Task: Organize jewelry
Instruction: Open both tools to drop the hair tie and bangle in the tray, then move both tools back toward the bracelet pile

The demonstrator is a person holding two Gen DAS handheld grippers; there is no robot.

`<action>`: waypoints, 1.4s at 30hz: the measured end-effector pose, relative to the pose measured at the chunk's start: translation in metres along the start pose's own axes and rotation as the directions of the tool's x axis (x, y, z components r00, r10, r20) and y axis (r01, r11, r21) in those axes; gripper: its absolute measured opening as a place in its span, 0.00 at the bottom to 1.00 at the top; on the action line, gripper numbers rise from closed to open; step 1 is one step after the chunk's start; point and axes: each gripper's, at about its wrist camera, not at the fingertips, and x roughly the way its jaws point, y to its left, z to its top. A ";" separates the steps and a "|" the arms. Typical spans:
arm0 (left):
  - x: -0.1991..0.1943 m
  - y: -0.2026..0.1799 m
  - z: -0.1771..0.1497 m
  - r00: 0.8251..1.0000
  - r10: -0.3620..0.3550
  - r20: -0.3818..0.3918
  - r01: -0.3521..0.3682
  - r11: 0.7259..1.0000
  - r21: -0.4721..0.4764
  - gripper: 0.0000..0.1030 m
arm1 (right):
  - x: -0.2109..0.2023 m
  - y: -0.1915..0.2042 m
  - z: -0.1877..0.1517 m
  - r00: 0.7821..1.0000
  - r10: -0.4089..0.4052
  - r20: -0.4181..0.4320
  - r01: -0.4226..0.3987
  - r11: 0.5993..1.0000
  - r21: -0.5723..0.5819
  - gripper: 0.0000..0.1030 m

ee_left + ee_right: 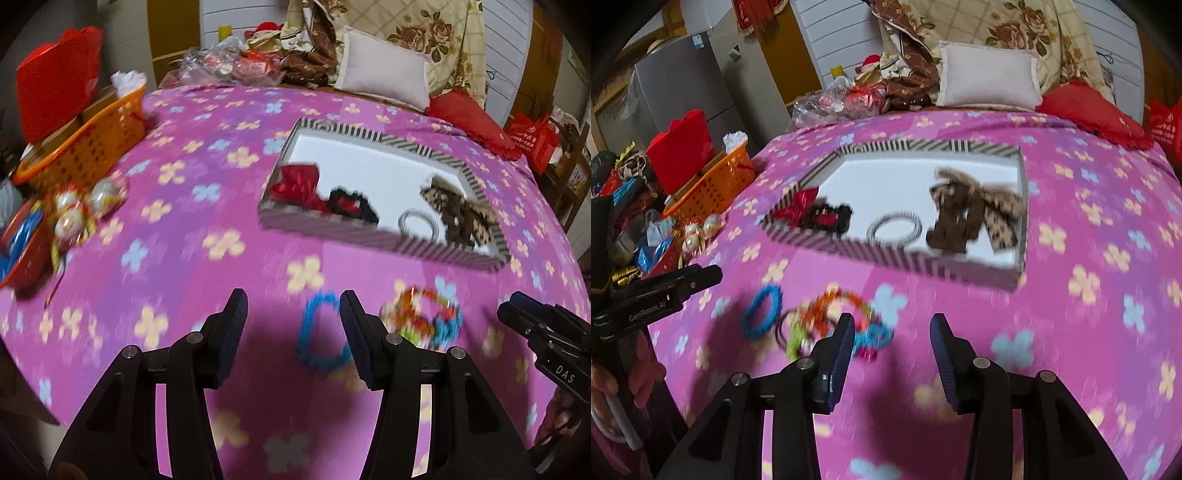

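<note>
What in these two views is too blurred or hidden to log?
- Bead pile, right wrist view: motion blur merges the pieces; count unclear.
- Blue ring, left wrist view: partly behind a finger of the left hand-held gripper.
- Brown bow in tray: blurred, pattern uncertain.

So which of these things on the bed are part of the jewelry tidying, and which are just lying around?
Part of the job:
striped box
blue bracelet
colourful bracelets
grey bangle
red bow
leopard bow

Just lying about:
orange basket
white pillow
red cushion
</note>
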 end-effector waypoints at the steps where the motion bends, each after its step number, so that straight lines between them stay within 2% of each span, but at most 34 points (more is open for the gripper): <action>1: -0.002 0.001 -0.009 1.000 0.002 -0.005 -0.002 1.000 -0.007 0.50 | 0.001 0.003 -0.006 1.000 0.004 -0.010 -0.004 1.000 0.001 0.39; 7: -0.014 0.001 -0.042 1.000 0.029 0.000 -0.029 0.999 -0.014 0.50 | 0.006 0.015 -0.026 0.999 0.031 -0.029 -0.030 0.999 0.020 0.39; 13: -0.011 0.010 -0.057 0.999 0.039 -0.028 -0.040 0.999 -0.032 0.50 | 0.013 0.025 -0.030 0.999 0.043 -0.030 -0.042 0.999 0.024 0.39; 31: 0.005 0.019 -0.057 0.998 0.005 -0.070 -0.010 0.997 -0.073 0.50 | 0.035 0.034 -0.019 0.999 0.040 -0.035 -0.040 0.999 0.007 0.39; 42: 0.009 0.019 -0.055 0.997 0.002 -0.075 -0.007 0.997 -0.073 0.50 | 0.049 0.033 -0.014 0.999 0.042 -0.029 -0.042 0.999 0.015 0.27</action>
